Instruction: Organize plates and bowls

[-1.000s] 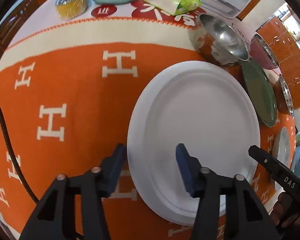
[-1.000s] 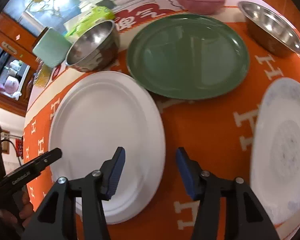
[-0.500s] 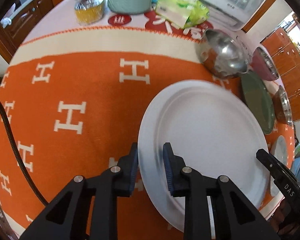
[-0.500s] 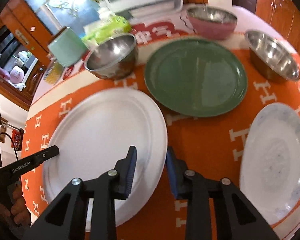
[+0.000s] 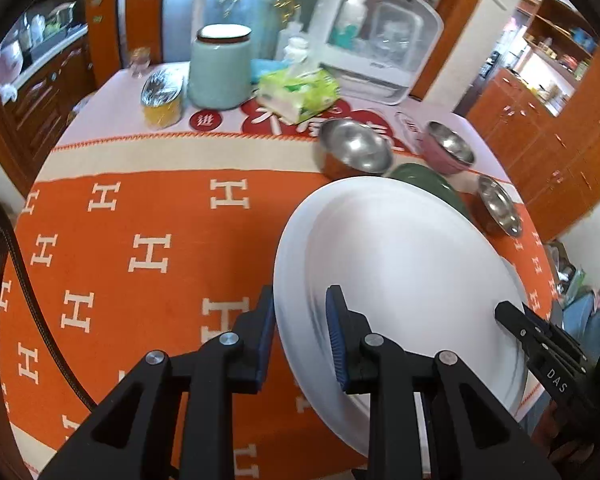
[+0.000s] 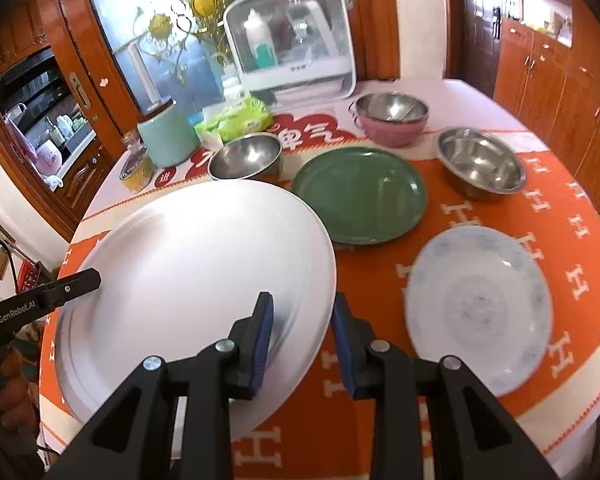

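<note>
both hand-held grippers clamp white plate (image 6: 196, 280) rims | near: green plate (image 6: 360, 194), steel bowl (image 6: 246, 158)

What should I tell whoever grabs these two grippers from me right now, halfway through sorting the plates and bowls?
Left gripper: shut on the near-left rim of the big white plate.
Right gripper: shut on the same plate's opposite rim. The plate is off the orange cloth, carried between both.
On the cloth: green plate, blue-patterned plate, steel bowl behind the white plate, steel bowl at far right, pink bowl with a steel one inside.
Done: white plate lifted.
Left: probably stack the plates, then nest the bowls.
</note>
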{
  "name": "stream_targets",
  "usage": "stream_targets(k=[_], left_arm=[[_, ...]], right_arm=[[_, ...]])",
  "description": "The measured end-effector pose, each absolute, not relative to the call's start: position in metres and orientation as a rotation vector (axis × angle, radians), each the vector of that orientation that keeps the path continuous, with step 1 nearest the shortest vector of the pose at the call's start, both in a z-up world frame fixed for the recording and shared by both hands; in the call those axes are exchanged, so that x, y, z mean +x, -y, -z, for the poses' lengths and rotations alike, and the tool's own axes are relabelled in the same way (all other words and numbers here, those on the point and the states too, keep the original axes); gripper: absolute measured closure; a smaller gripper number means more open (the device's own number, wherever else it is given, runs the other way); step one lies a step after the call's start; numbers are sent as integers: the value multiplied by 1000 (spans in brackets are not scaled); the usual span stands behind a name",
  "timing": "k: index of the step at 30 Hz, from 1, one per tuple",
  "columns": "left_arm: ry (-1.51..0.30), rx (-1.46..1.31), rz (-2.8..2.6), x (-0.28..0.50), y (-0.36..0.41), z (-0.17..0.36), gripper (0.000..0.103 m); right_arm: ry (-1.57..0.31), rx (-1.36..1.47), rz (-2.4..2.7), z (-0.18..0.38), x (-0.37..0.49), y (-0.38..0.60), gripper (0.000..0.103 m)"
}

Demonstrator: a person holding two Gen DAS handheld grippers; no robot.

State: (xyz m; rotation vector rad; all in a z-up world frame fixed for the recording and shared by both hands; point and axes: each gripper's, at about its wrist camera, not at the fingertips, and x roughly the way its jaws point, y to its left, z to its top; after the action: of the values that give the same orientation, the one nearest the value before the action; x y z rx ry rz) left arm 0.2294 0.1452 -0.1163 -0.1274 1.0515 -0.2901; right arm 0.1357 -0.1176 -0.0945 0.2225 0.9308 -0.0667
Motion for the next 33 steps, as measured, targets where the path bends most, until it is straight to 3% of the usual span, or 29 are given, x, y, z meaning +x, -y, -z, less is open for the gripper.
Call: stream_targets(k=[13,33], left_arm=[[-1077,-70,326,155,-111,112,80],[-1275,-95,133,72,-68,178,80]], right_arm=[[-938,148,87,90,68,141,71],[-1184,97,-83,157,21,180,71]])
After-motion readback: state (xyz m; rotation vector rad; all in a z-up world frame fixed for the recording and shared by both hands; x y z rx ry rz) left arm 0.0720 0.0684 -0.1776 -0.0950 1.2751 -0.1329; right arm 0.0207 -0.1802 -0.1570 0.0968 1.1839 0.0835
